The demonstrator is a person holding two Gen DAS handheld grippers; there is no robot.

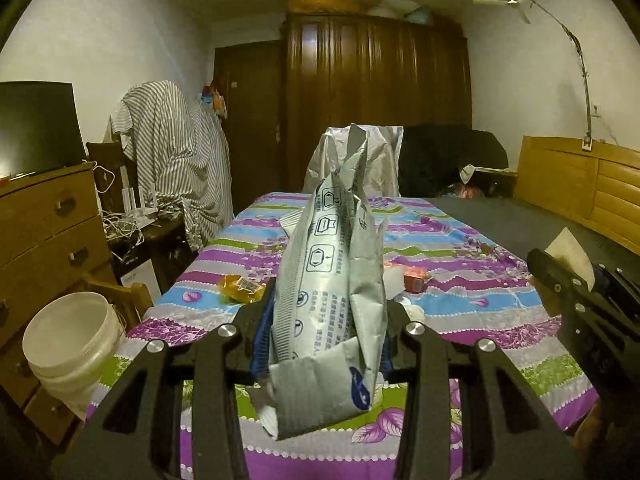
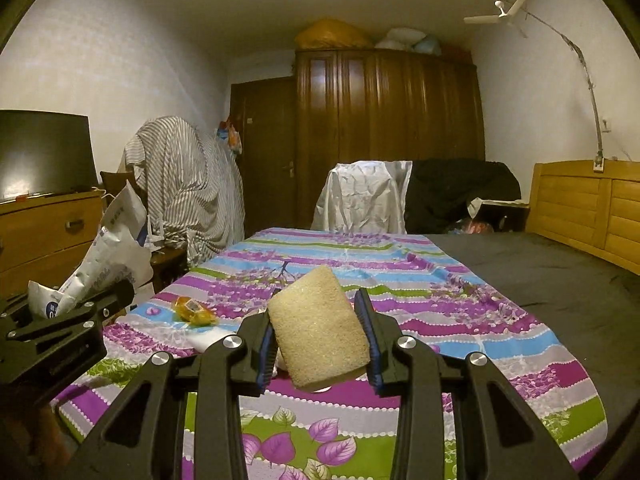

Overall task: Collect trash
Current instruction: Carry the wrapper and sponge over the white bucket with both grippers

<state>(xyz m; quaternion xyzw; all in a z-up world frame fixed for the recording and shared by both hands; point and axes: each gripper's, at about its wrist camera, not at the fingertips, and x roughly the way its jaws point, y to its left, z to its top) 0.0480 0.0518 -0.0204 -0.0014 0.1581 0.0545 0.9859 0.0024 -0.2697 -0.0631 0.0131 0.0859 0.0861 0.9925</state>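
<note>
Blue-padded left gripper [image 1: 324,336] clamped on crumpled silver foil snack bag [image 1: 332,280], pinched low across the bag's body, upper end standing up and away from the camera, folded bottom flap drooping below the pads. Probably very light and limp, foil slick and crackly; squeezed flat without harm, likely to slide unless held across a creased double layer, as here. Same bag [image 2: 100,256] visible from the right wrist view, lifted clear of the bedspread beside the wooden dresser [image 2: 48,232]

Blue-padded right gripper [image 2: 320,340] closed on tan rough-textured sponge-like block [image 2: 318,328], tilted between the pads, raised above the bed. Looks soft, springy and light; grippy surface, best taken across the flat faces near the middle, little risk of slipping or breaking

Further out, on purple, blue and green striped floral bedspread [image 1: 460,292]: crinkled orange wrapper [image 1: 240,288] left of the bag, small red carton [image 1: 416,280] right of it, white scraps just beside, all flimsy and best pinched at a raised edge. White plastic bucket [image 1: 72,344] at the bed's left, near the dresser, seemingly the drop spot for the trash
</note>
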